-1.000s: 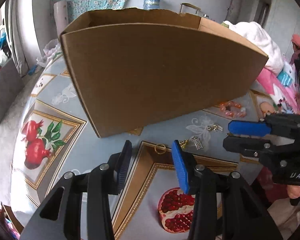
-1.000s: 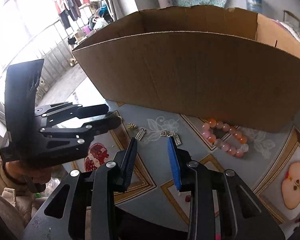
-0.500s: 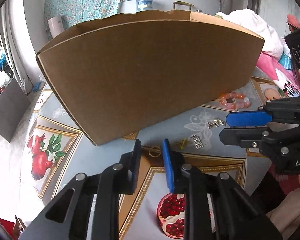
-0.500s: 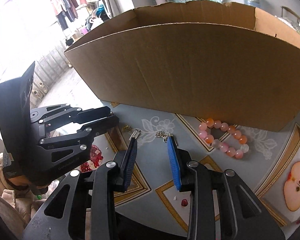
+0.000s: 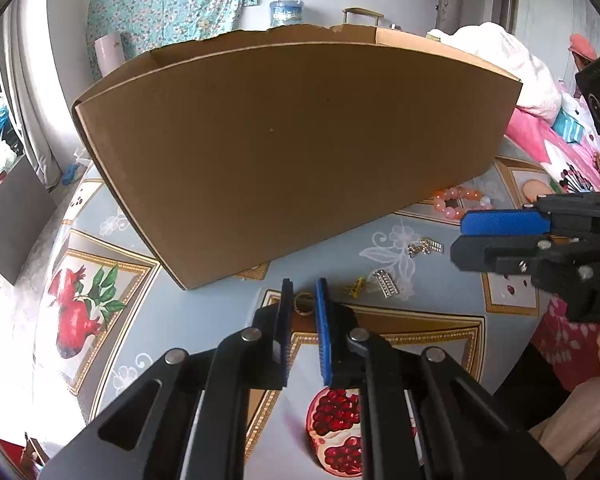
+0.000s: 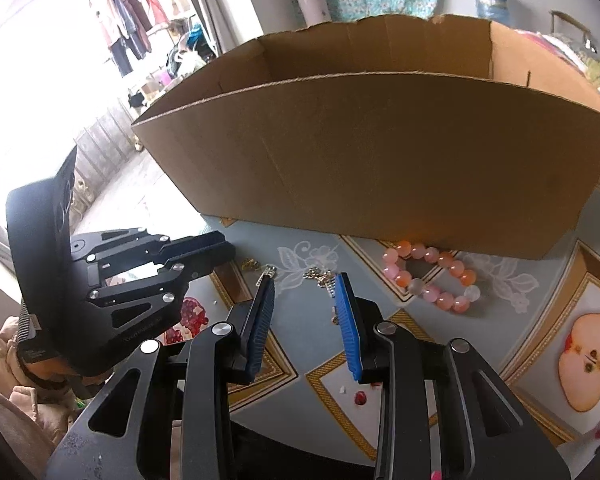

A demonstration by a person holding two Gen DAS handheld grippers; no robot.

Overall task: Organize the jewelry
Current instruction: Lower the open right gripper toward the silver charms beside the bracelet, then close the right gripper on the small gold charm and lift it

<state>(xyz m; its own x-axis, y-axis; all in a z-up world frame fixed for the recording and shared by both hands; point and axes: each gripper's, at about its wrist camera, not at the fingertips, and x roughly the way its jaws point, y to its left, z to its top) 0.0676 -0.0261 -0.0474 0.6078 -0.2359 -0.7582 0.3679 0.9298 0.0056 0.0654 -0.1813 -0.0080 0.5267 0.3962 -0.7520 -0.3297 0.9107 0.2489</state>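
Observation:
A gold ring (image 5: 303,304) lies on the table between the tips of my left gripper (image 5: 304,294), whose jaws stand close on either side of it. A silver and gold earring (image 5: 384,285) and a second earring (image 5: 424,247) lie to its right. A pink bead bracelet (image 6: 432,278) lies by the cardboard box (image 6: 380,160). My right gripper (image 6: 306,284) is open and empty above the earrings (image 6: 320,276). The right gripper also shows in the left wrist view (image 5: 496,236); the left gripper shows in the right wrist view (image 6: 220,250).
The big open cardboard box (image 5: 292,148) stands just behind the jewelry. The table (image 5: 204,320) has a fruit-print cover. A bed with pink and white bedding (image 5: 540,92) is at the far right.
My left gripper has moved forward and down to the gold ring, and its jaws have narrowed around it. My right gripper has moved slightly nearer the earrings and stays open.

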